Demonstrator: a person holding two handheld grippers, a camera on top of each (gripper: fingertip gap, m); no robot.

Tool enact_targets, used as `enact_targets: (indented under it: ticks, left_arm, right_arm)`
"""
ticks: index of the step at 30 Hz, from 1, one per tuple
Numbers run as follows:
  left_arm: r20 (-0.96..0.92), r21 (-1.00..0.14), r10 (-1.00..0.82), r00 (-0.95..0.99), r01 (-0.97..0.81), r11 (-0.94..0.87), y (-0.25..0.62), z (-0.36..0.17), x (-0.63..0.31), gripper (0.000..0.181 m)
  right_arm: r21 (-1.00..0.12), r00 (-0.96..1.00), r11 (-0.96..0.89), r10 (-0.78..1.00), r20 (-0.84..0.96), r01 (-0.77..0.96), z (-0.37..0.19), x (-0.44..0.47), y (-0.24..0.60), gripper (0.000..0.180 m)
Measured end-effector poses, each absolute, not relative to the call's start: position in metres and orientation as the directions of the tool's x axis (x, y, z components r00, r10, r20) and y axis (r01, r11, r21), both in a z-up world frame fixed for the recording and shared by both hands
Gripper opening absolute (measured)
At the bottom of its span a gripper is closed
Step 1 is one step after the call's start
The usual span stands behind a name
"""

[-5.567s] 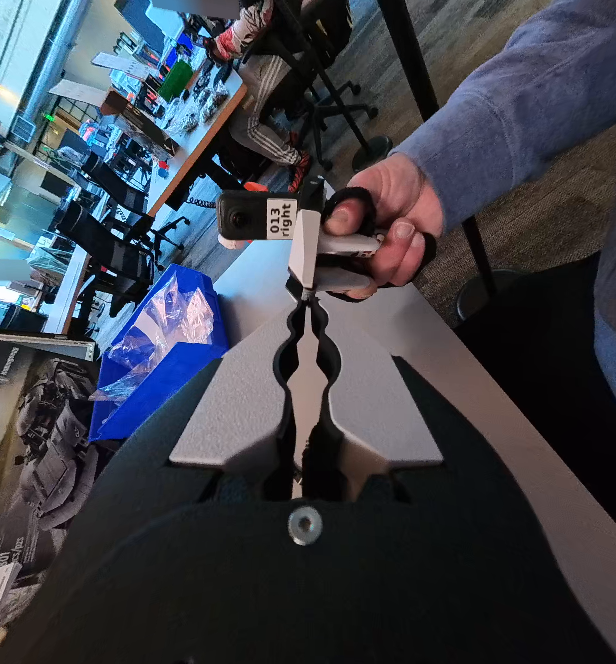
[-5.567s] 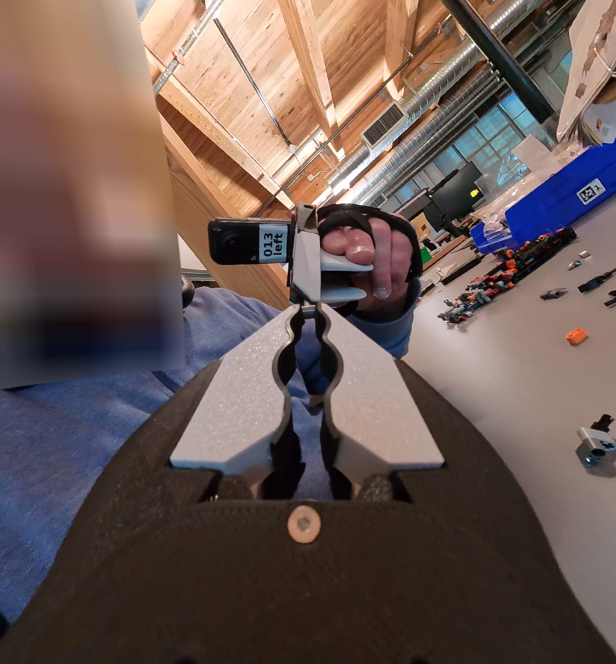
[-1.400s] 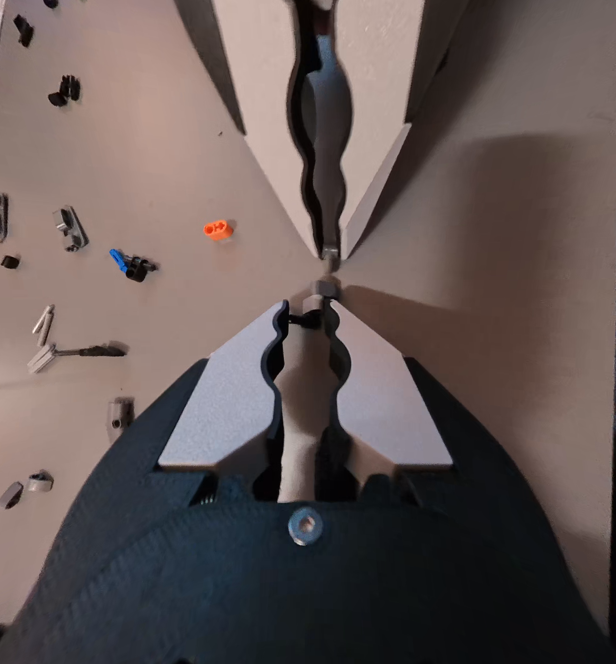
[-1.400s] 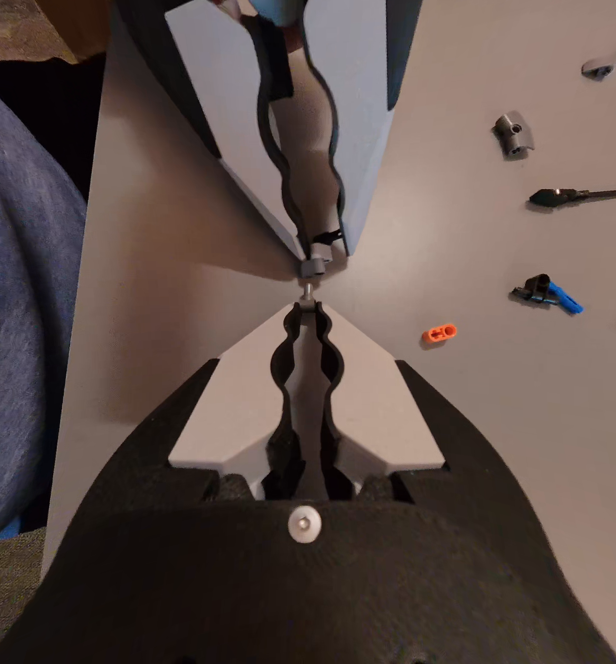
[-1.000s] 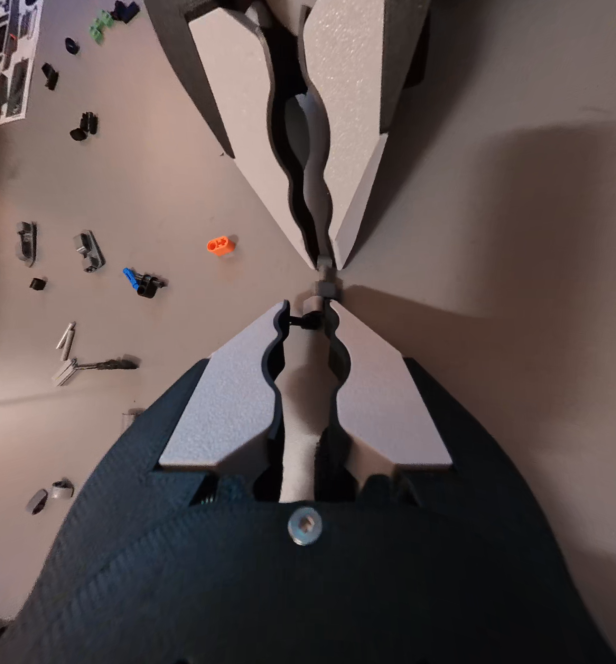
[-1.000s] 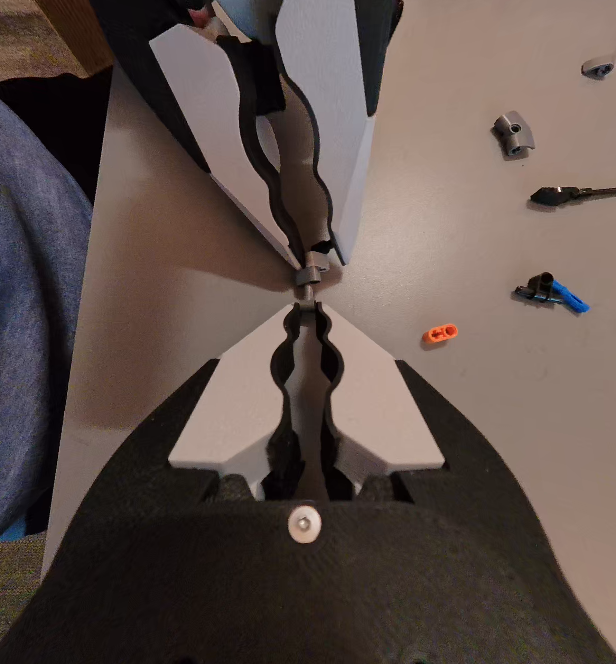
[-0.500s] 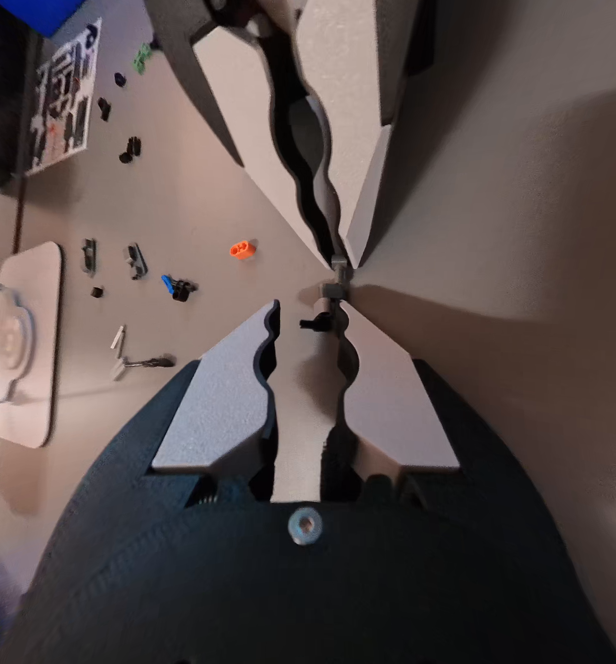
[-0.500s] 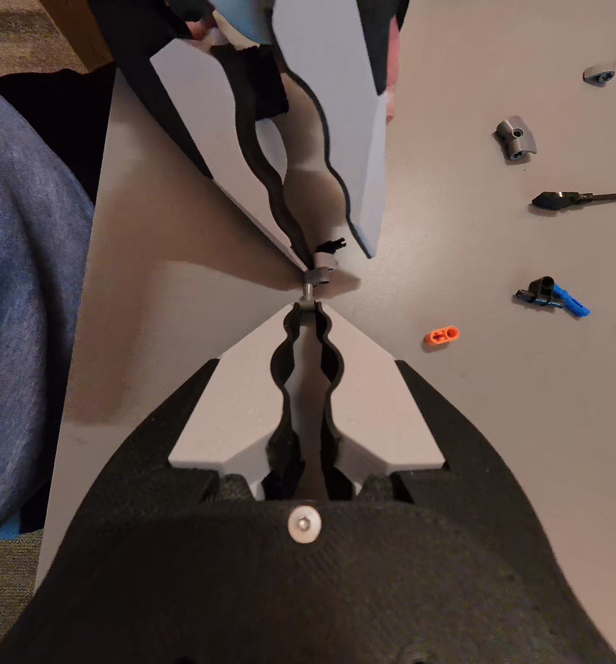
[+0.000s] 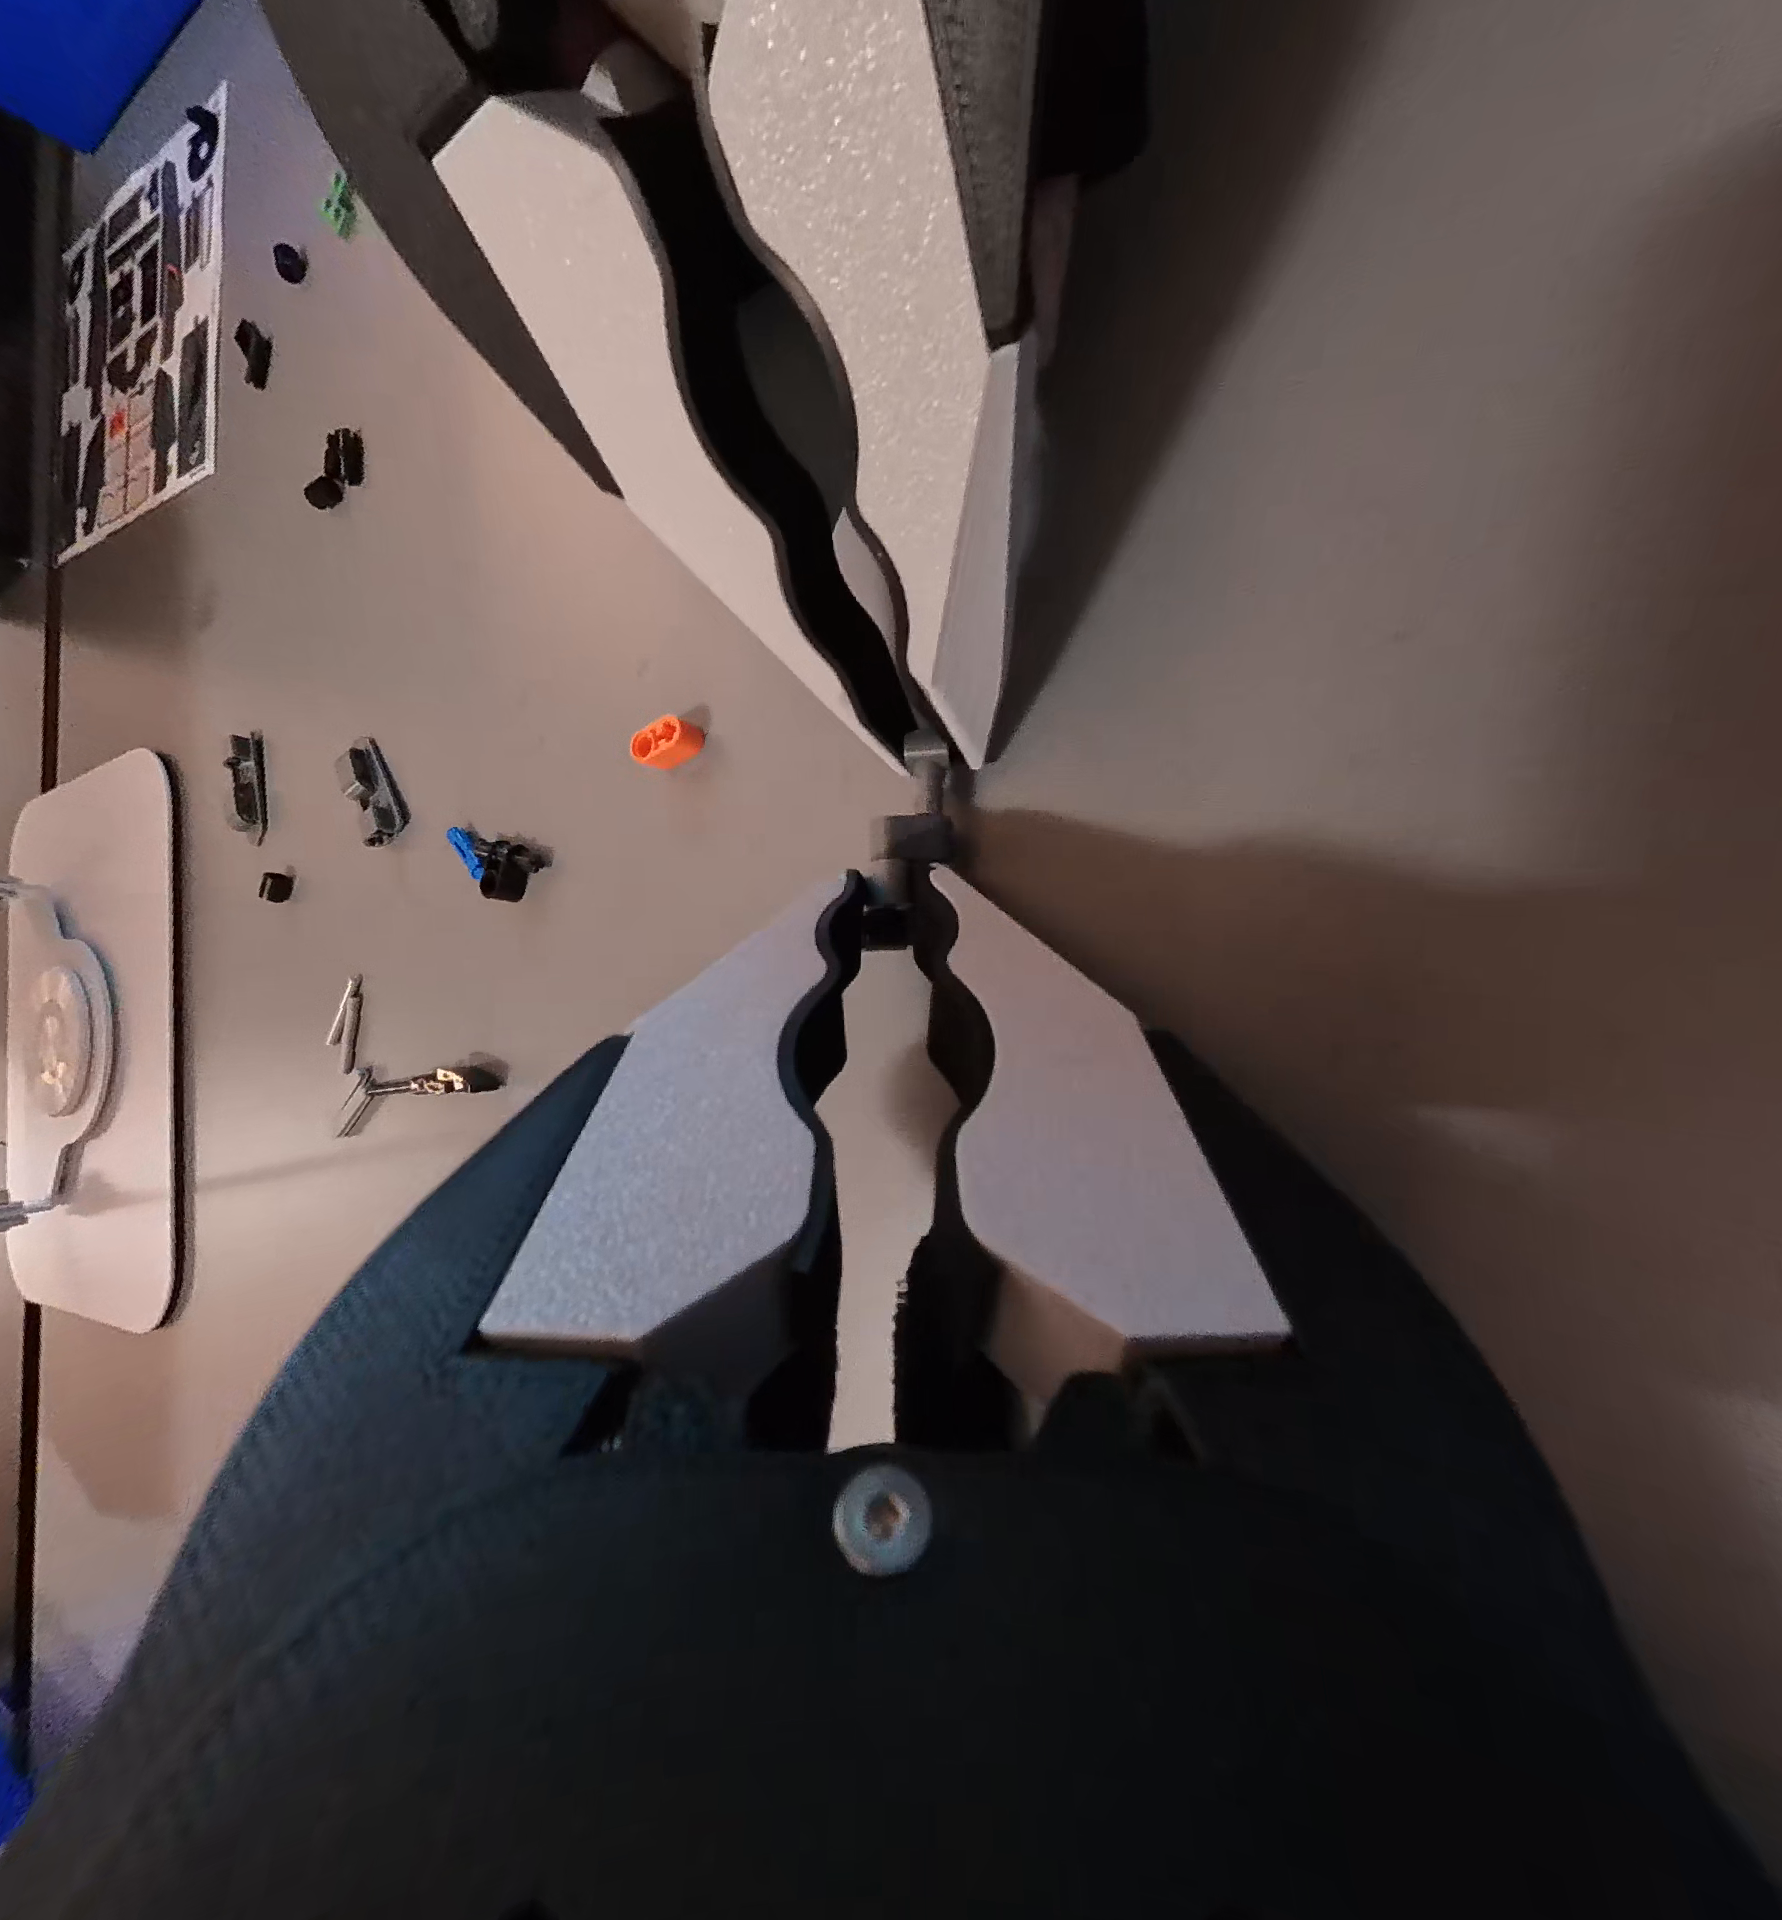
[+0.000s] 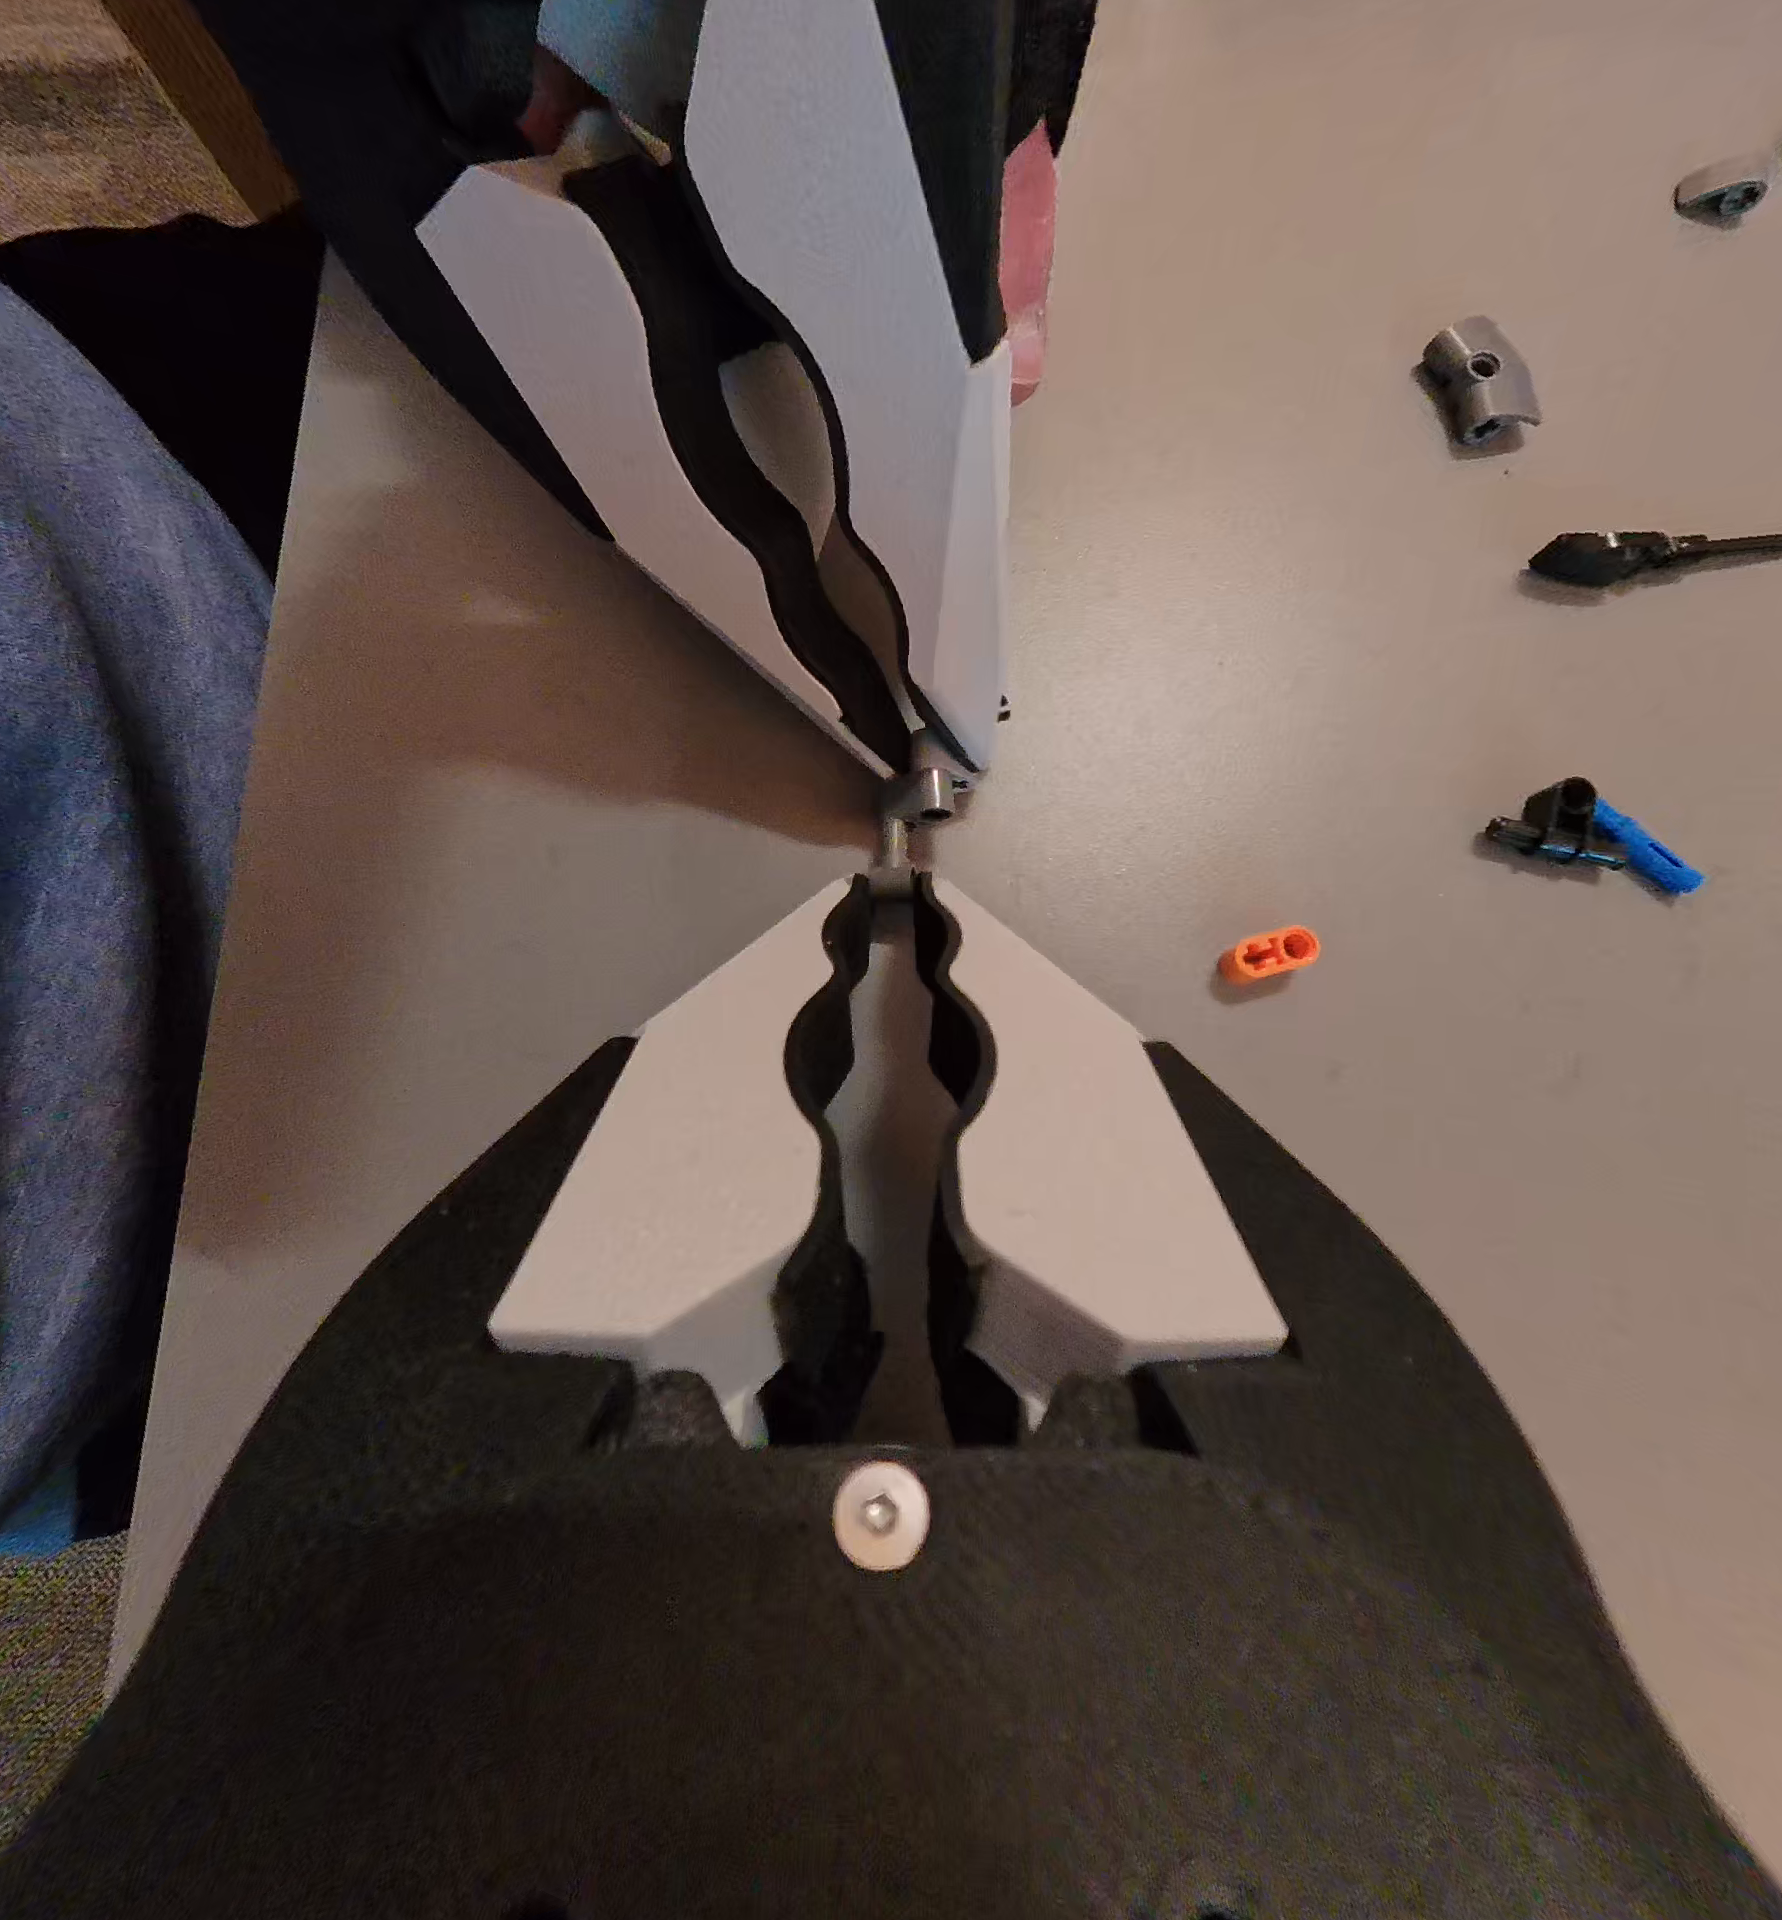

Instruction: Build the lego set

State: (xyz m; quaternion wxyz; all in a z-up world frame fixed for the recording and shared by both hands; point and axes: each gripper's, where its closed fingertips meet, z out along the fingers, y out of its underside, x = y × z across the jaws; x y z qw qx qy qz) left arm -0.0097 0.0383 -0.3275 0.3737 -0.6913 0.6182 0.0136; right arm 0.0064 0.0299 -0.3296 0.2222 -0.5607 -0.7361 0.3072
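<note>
While your left gripper [image 9: 892,894], whose jaws were spread half a second ago, is clamping again on the grey connector [image 9: 908,836], your right gripper [image 10: 892,883] is pinching its thin axle [image 10: 895,836] at twelve o'clock above the table [image 10: 1386,1143], likely seating it.

The left gripper [image 9: 892,894], whose fingers had parted half a second before, pinched shut again on the grey connector [image 9: 911,834]. The connector turned, its bore facing the right wrist camera. The left wrist view tilted, bringing a sticker sheet [image 9: 139,332] and a pad [image 9: 128,1039] into sight.
</note>
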Motion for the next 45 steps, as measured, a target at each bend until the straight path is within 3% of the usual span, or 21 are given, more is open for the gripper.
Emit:
enact_targets:
  ticks: [10, 23, 45]
  left_arm:
    - [-0.425, -0.56, -0.854, 0.299, -0.828, -0.012, 0.041, -0.3235, -0.0083, 0.005]
    - [-0.345, -0.535, -0.887, 0.306, -0.841, -0.081, 0.0432, -0.3269, -0.0096, 0.005]
    - [-0.268, -0.521, -0.902, 0.338, -0.838, -0.159, 0.043, -0.3276, -0.0076, 0.005]
  right_arm:
    - [-0.691, -0.274, 0.197, 0.962, -0.001, 0.696, -0.3296, 0.0051, 0.0318, 0.006]
    - [-0.662, -0.266, 0.282, 0.955, 0.127, 0.695, -0.329, 0.006, 0.0385, 0.006]
    - [-0.675, -0.275, 0.321, 0.945, 0.178, 0.664, -0.326, 0.0066, 0.037, 0.005]
